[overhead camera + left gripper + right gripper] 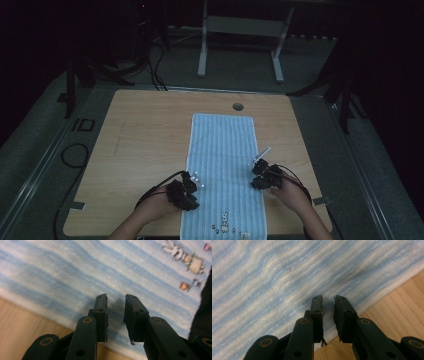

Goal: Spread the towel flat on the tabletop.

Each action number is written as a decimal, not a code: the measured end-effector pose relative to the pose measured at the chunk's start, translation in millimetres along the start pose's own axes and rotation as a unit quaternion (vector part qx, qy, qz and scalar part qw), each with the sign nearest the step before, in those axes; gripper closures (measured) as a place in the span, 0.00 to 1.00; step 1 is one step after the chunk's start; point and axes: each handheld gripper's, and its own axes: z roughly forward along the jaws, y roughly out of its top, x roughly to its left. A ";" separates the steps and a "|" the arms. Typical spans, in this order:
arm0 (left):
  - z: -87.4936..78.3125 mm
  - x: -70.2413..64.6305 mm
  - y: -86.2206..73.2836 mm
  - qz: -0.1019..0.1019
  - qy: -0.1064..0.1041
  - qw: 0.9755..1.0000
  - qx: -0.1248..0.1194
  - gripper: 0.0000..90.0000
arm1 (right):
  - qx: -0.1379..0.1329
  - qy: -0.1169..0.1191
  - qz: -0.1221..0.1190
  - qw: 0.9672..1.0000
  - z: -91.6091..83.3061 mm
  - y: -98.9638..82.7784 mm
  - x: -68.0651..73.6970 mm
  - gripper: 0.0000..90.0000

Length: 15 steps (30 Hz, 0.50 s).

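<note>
A light blue striped towel [222, 145] lies flat and lengthwise on the wooden table [145, 130], with a small embroidered rabbit [224, 219] near its front end. My left gripper [196, 181] hovers over the towel's left edge, and my right gripper [258, 166] over its right edge. In the left gripper view the jaws [115, 298] stand a little apart above the towel [75, 270], close to its hem, with nothing between them. The right gripper [328, 298] likewise shows a narrow gap over the towel's border [274, 277] beside bare wood [397, 305]. Both are open.
A round cable hole [238, 106] sits in the table just beyond the towel's far end. Behind the table stands a white desk frame [202, 50] on the dark floor. Cables [75, 155] loop on the floor at the left.
</note>
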 end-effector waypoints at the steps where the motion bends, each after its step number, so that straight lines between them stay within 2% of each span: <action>1: 0.8 -1.4 0.6 0.001 -0.004 1.000 -0.001 0.80 | 0.001 0.002 0.004 1.000 -0.3 -0.7 -1.3 0.85; 8: 5.8 -18.8 3.7 0.017 -0.012 1.000 -0.003 0.77 | 0.002 -0.010 0.009 1.000 -2.7 -8.8 -2.8 0.85; 15: 8.0 -27.2 1.4 0.021 -0.029 0.999 -0.011 0.75 | -0.009 -0.006 0.024 1.000 -8.6 -30.6 -0.5 0.85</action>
